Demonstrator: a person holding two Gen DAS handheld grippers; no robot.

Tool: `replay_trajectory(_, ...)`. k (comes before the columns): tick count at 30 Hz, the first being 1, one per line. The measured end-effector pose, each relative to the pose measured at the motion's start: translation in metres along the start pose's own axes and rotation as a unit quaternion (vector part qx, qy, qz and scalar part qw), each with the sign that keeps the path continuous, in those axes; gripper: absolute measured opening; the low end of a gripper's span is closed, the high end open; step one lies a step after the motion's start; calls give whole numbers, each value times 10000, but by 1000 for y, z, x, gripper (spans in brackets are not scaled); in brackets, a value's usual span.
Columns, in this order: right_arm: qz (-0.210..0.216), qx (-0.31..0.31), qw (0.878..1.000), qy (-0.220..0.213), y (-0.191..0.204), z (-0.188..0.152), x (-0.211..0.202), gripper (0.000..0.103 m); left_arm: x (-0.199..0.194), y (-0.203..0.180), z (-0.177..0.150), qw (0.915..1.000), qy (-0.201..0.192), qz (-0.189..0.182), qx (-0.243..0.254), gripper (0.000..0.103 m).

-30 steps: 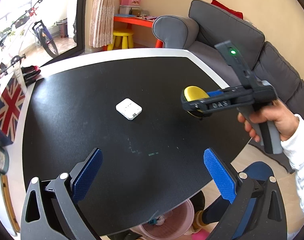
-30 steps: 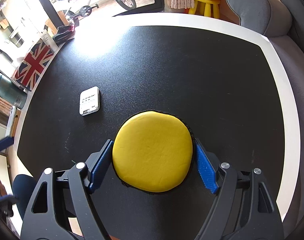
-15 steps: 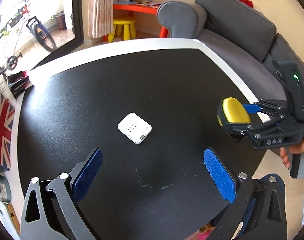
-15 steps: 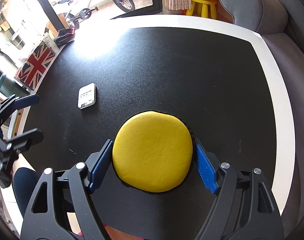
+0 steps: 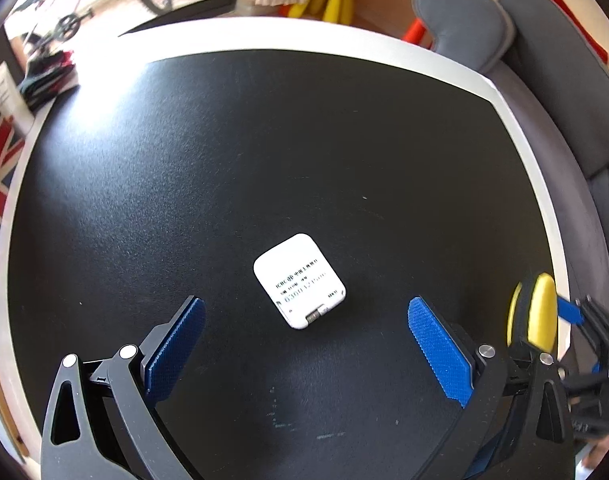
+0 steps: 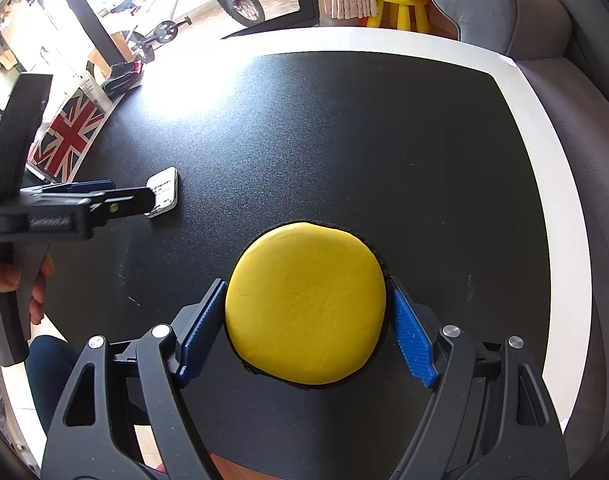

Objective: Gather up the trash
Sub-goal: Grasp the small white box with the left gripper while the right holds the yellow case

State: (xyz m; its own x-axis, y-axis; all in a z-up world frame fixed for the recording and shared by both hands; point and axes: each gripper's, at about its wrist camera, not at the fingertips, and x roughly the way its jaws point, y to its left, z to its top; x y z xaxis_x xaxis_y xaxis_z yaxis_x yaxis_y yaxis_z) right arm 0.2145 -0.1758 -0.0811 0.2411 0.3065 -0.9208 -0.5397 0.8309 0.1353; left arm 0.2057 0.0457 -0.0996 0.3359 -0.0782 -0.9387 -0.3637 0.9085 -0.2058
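Observation:
A small white rounded packet (image 5: 299, 280) with printed text lies on the black table (image 5: 264, 140). My left gripper (image 5: 304, 340) is open, its blue pads on either side just in front of the packet, above it. In the right wrist view the packet (image 6: 164, 194) is partly hidden behind the left gripper (image 6: 116, 204). My right gripper (image 6: 306, 320) is shut on a round yellow pad (image 6: 306, 304), held above the table near its front edge. The yellow pad also shows edge-on in the left wrist view (image 5: 534, 312).
The table has a white rim (image 6: 544, 160). A grey sofa (image 5: 564, 100) stands to the right. A Union Jack item (image 6: 70, 136) and a dark pouch (image 6: 122, 76) sit at the table's left edge. A yellow stool (image 6: 400, 8) stands beyond.
My left gripper has moved forward and down toward the white packet, which now sits between its pads. The right gripper still holds the yellow pad, now at the left view's right edge.

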Motion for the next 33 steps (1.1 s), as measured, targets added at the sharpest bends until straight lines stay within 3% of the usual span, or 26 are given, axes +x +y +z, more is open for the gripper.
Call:
replay_trajectory(7,14,43,10000,-3,-6,-1,1,78,18,-2,4,9978,75,266,-597,97)
replay_trajectory(12,36,42,10000,-7,-9,-1,2,78,21,-12,2,9970,9,554,-547,83)
replay_trajectory(16,53,31,10000,-21,-8,0,2,78,14,-8,5,9970,21,609,-486,65)
replay_trajectory(21,88,-17,10000,-32,-3,2,3,78,8,6,7,9980,65,466,-417,45)
replay_trajectory(33,105,-65,9999,-22,5,6,4,78,1,18,8,9989,133,231,-375,35)
